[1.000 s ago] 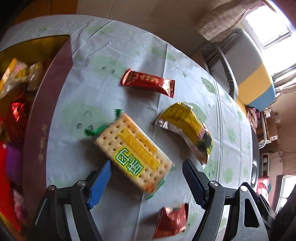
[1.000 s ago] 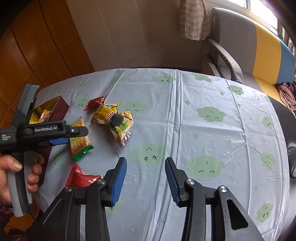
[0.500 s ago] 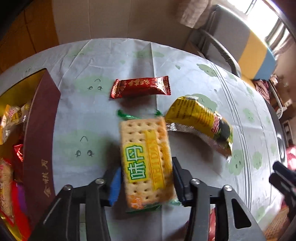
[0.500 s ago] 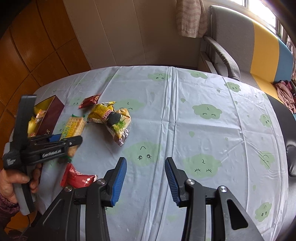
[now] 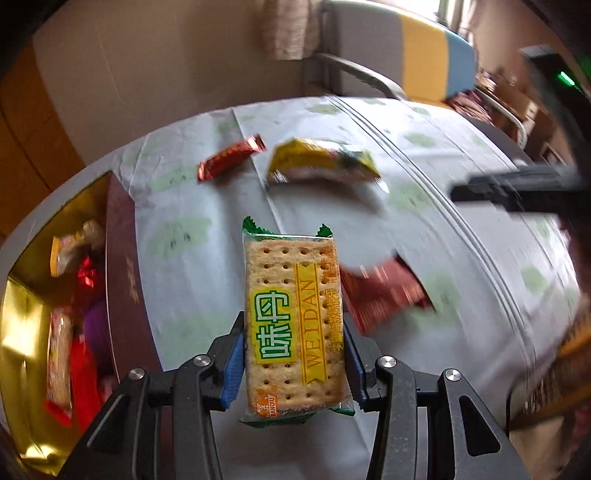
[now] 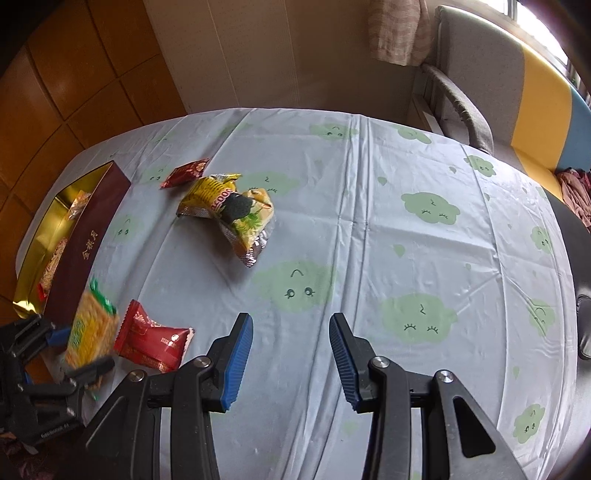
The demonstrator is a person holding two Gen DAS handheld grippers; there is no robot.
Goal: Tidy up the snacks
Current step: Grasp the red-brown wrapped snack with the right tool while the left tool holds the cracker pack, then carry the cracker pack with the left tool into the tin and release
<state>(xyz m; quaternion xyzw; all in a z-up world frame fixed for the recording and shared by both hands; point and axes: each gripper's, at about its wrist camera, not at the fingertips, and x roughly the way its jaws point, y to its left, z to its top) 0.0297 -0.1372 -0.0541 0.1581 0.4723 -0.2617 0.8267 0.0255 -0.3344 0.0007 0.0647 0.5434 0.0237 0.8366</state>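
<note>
The left hand-held gripper [image 5: 293,363] pinches a cracker packet [image 5: 293,321] between its blue pads, one pad on each long side. The packet stands clear of the table and points away from the camera. In the right wrist view the same packet [image 6: 90,326] appears blurred at the lower left, just beside the box.

The right hand-held gripper [image 6: 291,363] is partly spread, its pads well apart with nothing between them. It hangs over a bare part of the table.

Item count on the table:
- One long red wrapper [image 6: 185,172], near the far end of the box.
- One yellow snack bag [image 6: 231,208], just beside the red wrapper and crumpled.
- One square red packet [image 6: 149,339], near the table's front edge, just beside the held cracker packet.

One open box [image 6: 83,242] with dark red walls and a gold lining sits at the left edge of the table. It holds several wrapped snacks [image 5: 75,295]; their number cannot be told.

The table [image 6: 406,258] is covered by a pale blue cloth printed with green clouds, creased in long folds. Behind it stand a cream wall, brown wood panelling at the left, and a grey, yellow and blue sofa [image 6: 517,92] under a bright window. A curtain [image 6: 397,31] hangs beside the sofa.
</note>
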